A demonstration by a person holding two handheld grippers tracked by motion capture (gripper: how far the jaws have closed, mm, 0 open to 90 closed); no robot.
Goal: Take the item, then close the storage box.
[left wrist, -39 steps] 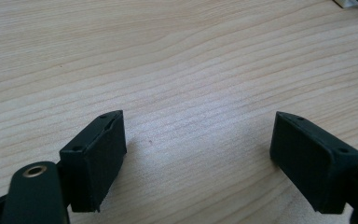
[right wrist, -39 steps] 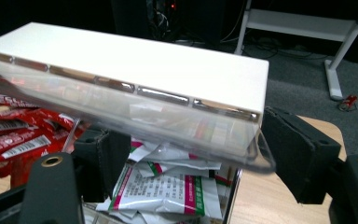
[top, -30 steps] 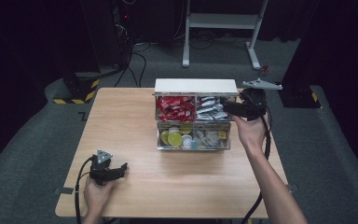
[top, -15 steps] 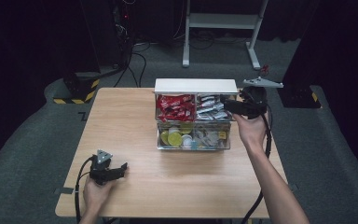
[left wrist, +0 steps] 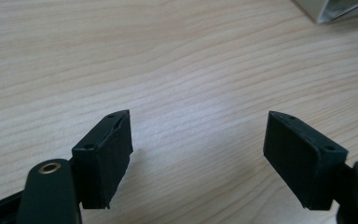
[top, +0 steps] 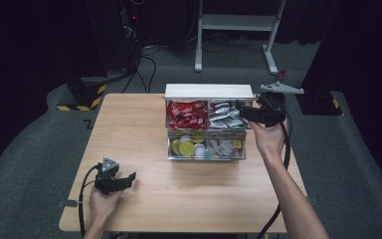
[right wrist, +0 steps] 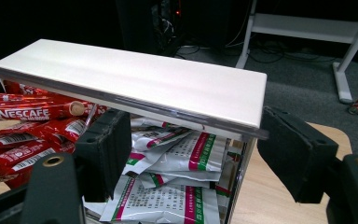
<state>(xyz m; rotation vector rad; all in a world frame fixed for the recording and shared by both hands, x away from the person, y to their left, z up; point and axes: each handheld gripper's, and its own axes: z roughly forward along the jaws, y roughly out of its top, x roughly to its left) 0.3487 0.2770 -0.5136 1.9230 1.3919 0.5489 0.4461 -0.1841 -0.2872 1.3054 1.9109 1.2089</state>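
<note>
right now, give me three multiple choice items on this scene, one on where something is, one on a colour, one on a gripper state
1. Where is the left gripper?
A. near corner of the wooden table, away from the organizer
B. inside the clear organizer
C. on the floor

2. What colour are the Nescafe sachets?
A. blue
B. red
C. yellow

3. How do the right gripper's jaws stand?
A. shut on a sachet
B. shut on nothing
C. open, at the upper tray of silver sachets

Answers: 1 A, the high view shows it low by the table's near edge. 2 B, red wrappers. 3 C, a wide gap between its jaws.

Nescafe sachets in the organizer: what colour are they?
Red with white lettering; the Nescafe sachets show best in the right gripper view.
</note>
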